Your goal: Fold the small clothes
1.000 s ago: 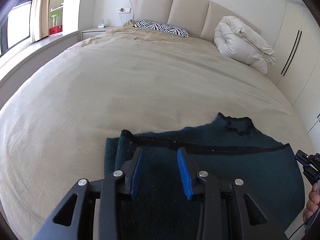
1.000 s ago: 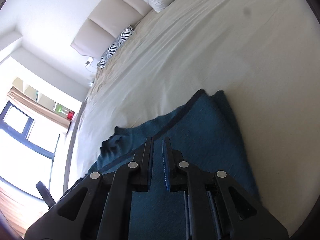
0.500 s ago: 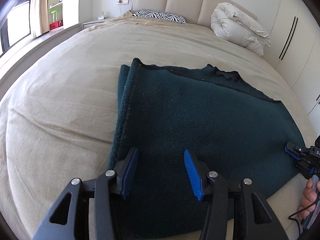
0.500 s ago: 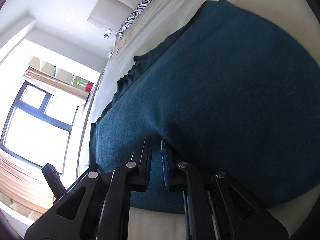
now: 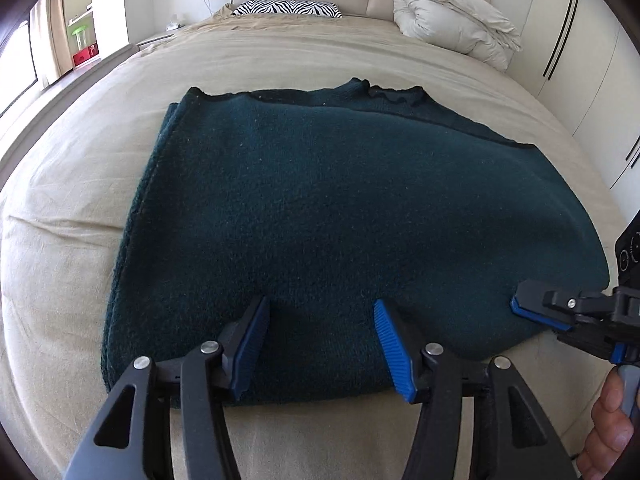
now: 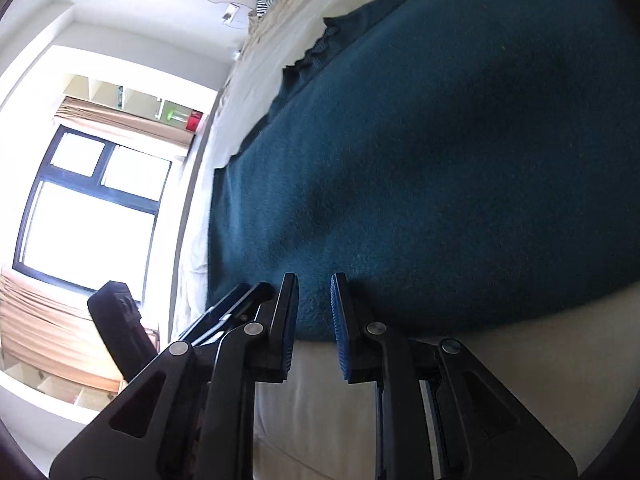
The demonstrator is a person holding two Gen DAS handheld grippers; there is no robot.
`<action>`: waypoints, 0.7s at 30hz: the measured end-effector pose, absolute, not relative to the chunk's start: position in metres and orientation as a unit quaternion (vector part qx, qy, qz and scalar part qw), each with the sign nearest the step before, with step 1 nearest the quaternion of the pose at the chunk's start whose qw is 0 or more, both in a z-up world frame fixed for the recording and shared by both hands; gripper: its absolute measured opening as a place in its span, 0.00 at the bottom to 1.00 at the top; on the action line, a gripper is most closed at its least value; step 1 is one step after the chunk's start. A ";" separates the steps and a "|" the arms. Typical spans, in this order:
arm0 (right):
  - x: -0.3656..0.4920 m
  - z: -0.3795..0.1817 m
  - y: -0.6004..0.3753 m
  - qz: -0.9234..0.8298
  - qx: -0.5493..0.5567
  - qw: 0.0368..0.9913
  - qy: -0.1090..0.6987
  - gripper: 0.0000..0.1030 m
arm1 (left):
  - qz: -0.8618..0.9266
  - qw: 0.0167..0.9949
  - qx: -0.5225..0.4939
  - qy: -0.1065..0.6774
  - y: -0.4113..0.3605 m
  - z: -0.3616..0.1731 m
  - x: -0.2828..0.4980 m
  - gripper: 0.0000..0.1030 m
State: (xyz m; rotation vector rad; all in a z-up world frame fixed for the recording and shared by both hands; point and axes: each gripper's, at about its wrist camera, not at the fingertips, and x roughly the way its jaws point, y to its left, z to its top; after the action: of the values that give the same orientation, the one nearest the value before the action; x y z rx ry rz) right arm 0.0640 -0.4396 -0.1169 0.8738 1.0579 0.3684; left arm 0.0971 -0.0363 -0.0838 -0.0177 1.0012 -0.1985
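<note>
A dark teal knit sweater (image 5: 340,208) lies folded flat on the beige bed, neckline toward the headboard. My left gripper (image 5: 320,308) hovers over its near edge. Its blue pads are well apart and still opening, with nothing pinched between them. My right gripper (image 5: 520,308) is at the sweater's near right corner, held by a hand (image 5: 608,412). In the right wrist view the right gripper (image 6: 314,284) has a narrow gap that is opening. The sweater's hem (image 6: 400,240) lies just beyond the tips and the pads do not press on it.
The beige bed sheet (image 5: 80,208) spreads wide to the left and beyond the sweater. A zebra pillow (image 5: 286,8) and a rolled white duvet (image 5: 452,20) lie by the headboard. Wardrobe doors (image 5: 580,60) stand at the right, and a window (image 6: 92,216) is beyond the bed.
Both grippers drew back toward the bed's near edge and sank, so the sweater now fills the views, lying flat. The left jaws widened. The right jaws went from shut to slightly parted.
</note>
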 end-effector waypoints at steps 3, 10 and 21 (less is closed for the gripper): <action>0.055 -0.130 -0.465 0.160 0.449 0.750 0.458 0.16 | -0.097 0.871 -0.002 0.481 -0.037 -0.083 0.098 0.56; 0.022 -0.116 -0.559 0.051 0.473 0.778 0.411 0.16 | -0.098 0.875 0.002 0.474 -0.038 -0.084 0.098 0.57; -0.004 -0.069 -0.556 0.026 0.418 0.827 0.374 0.50 | -0.097 0.876 -0.027 0.472 -0.025 -0.073 0.089 0.58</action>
State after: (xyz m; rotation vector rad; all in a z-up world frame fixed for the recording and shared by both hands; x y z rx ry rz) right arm -0.0035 -0.5560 -0.0687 0.8873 0.7951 0.0546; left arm 0.0893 -0.0251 -0.0734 -0.0557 0.9841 -0.2028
